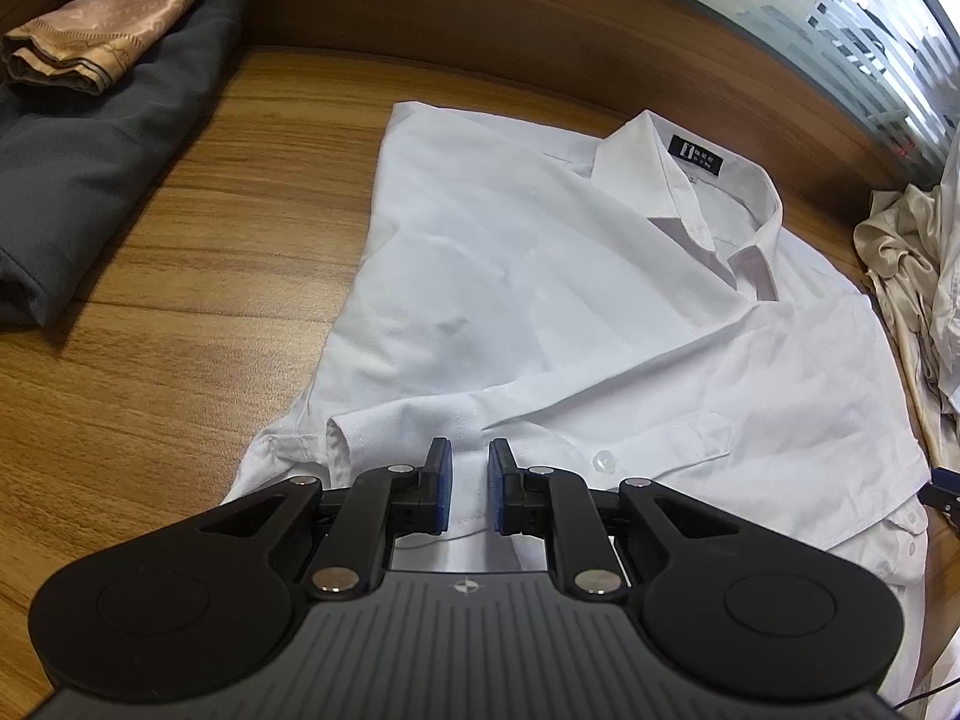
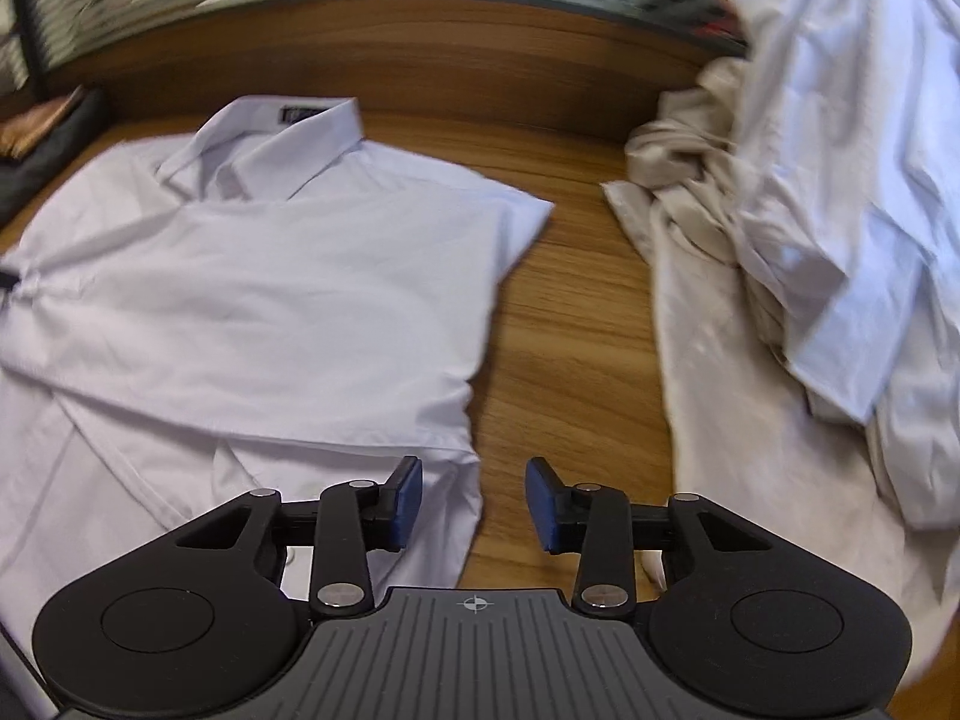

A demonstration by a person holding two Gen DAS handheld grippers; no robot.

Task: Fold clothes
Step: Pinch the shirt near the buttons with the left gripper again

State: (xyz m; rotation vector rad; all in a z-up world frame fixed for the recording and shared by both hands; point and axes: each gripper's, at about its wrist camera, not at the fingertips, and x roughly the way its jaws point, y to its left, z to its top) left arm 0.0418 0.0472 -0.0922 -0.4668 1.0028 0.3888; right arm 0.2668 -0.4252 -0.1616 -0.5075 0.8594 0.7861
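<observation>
A white collared shirt [image 1: 540, 300] lies flat on the wooden table [image 1: 180, 300], both sleeves folded in across its front, collar at the far end. My left gripper [image 1: 470, 486] hangs over the shirt's near hem, its jaws a narrow gap apart with nothing between them. In the right wrist view the same shirt [image 2: 252, 300] lies at the left. My right gripper [image 2: 474, 501] is open and empty over the shirt's lower right edge and the bare table.
A folded dark grey garment [image 1: 90, 150] with a folded tan cloth [image 1: 102, 30] on top lies at the far left. A heap of cream and white clothes [image 2: 810, 270] fills the right side. A wooden wall [image 1: 480, 18] runs behind the table.
</observation>
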